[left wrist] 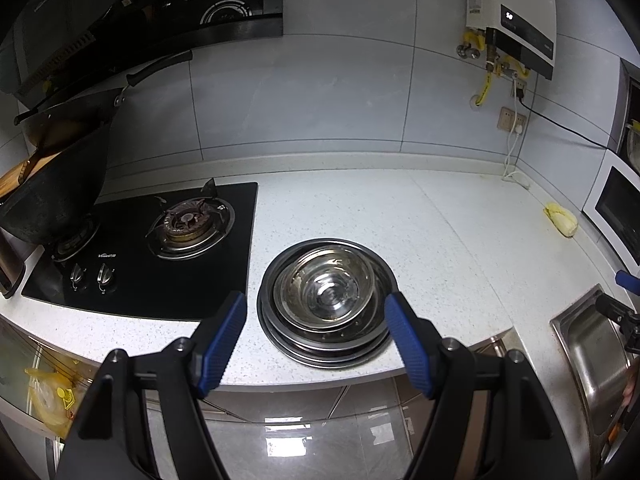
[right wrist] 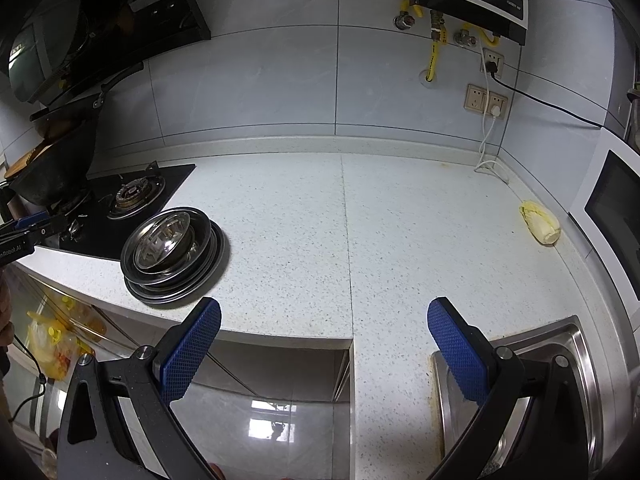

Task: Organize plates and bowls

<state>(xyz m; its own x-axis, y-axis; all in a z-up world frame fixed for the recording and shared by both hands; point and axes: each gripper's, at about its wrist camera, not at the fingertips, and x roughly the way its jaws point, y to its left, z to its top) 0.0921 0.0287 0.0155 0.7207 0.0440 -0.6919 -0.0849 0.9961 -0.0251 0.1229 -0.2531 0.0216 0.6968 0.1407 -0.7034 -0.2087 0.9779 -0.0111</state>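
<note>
Stack of round stainless-steel plates [left wrist: 326,336] with nested steel bowls [left wrist: 330,286] sits near the speckled white worktop [left wrist: 400,232] front edge, just right of the black gas hob [left wrist: 152,248]. Left gripper [left wrist: 316,312] and right gripper [right wrist: 324,316] both released, holding nothing.

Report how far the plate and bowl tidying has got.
Done: the steel bowls sit nested on the stacked plates, one pile on the counter beside the stove. In hand: nothing; the left gripper and right gripper are both open. Left: no loose dishes are visible.
</note>
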